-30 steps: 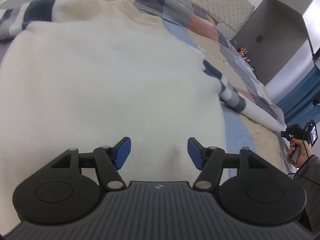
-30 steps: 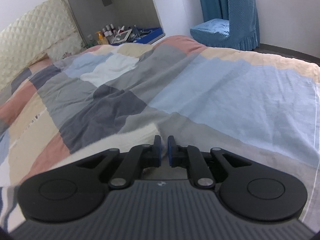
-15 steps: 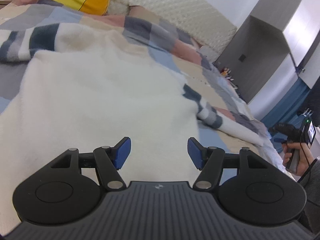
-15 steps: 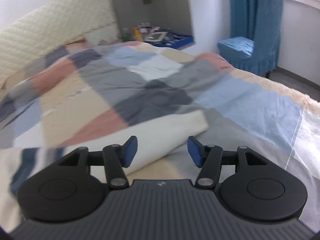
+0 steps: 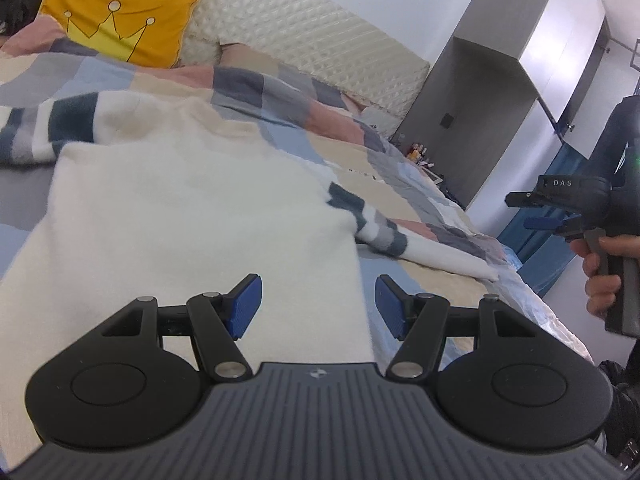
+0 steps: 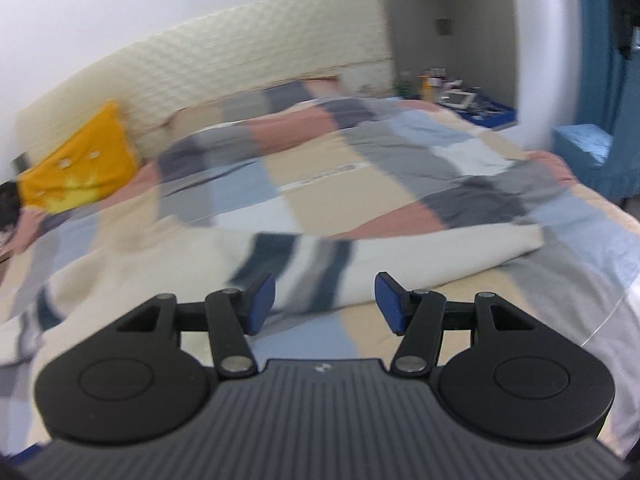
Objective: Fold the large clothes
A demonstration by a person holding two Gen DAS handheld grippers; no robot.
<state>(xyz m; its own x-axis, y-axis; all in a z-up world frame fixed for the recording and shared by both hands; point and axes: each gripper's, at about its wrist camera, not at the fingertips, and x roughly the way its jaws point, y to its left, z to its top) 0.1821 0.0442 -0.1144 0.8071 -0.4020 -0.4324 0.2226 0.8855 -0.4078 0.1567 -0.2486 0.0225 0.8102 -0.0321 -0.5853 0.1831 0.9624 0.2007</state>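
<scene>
A white fuzzy sweater (image 5: 180,208) lies spread flat on the bed, with dark-striped sleeves. One sleeve (image 5: 48,128) runs off to the left and the other sleeve (image 5: 400,236) stretches out to the right. My left gripper (image 5: 318,304) hovers open above the sweater's near right edge, with nothing between its blue pads. My right gripper (image 6: 325,300) is open too, raised above the right sleeve (image 6: 400,264), which lies loose on the quilt. In the left wrist view the right gripper (image 5: 520,212) shows at the far right, held by a hand (image 5: 604,276).
The bed carries a patchwork quilt (image 5: 360,184), a yellow crown pillow (image 5: 124,28) and a quilted cream headboard (image 5: 300,40). A grey cabinet (image 5: 480,112) stands past the bed's corner. A cluttered nightstand (image 6: 460,96) and a blue-covered chair (image 6: 584,148) sit beside the bed.
The right gripper opened, let go of the sleeve's cuff, and pulled back and up while swinging left. The left gripper, still open, drew back and rose from the sweater.
</scene>
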